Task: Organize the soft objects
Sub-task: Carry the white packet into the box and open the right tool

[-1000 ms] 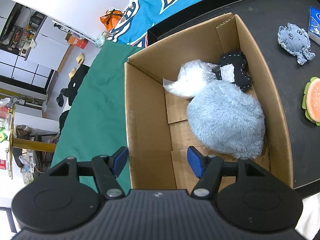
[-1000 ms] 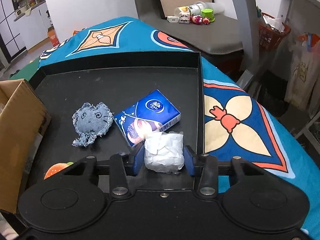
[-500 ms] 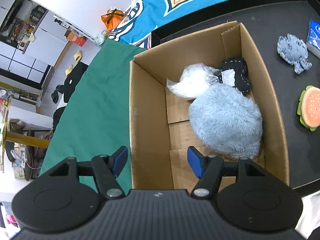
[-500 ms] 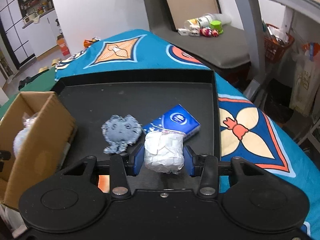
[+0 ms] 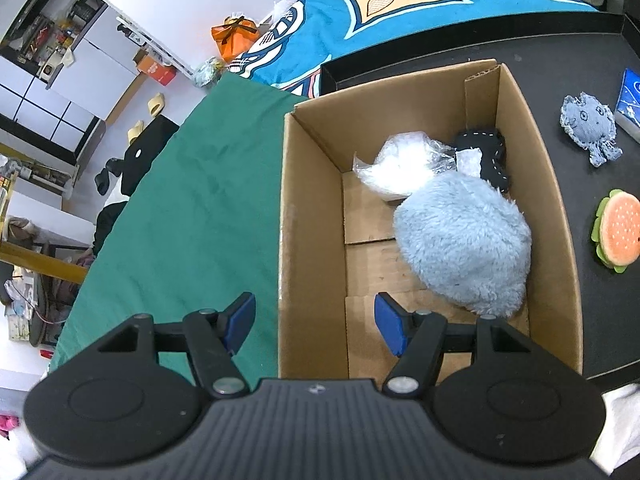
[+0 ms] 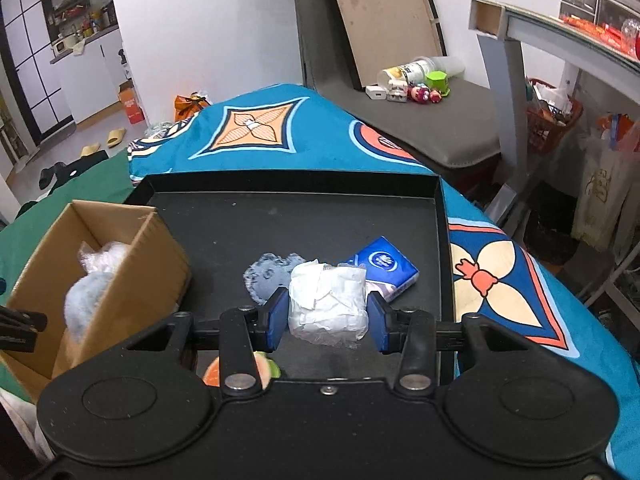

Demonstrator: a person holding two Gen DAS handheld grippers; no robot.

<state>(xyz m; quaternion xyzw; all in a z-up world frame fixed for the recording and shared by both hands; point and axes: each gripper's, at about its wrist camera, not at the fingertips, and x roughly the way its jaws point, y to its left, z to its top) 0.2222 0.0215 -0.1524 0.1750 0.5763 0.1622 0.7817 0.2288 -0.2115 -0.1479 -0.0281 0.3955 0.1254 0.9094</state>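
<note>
Lifted right claw (image 6: 327,322) grips white wad (image 6: 327,305); left claw (image 5: 315,322) open, seemingly astride box wall (image 5: 310,240).

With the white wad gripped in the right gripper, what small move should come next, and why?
Probably carry it leftward over the cardboard box and release there. The right gripper is shut on the white wad, held above the black tray, and the box already holds other soft items with bare floor left.
</note>
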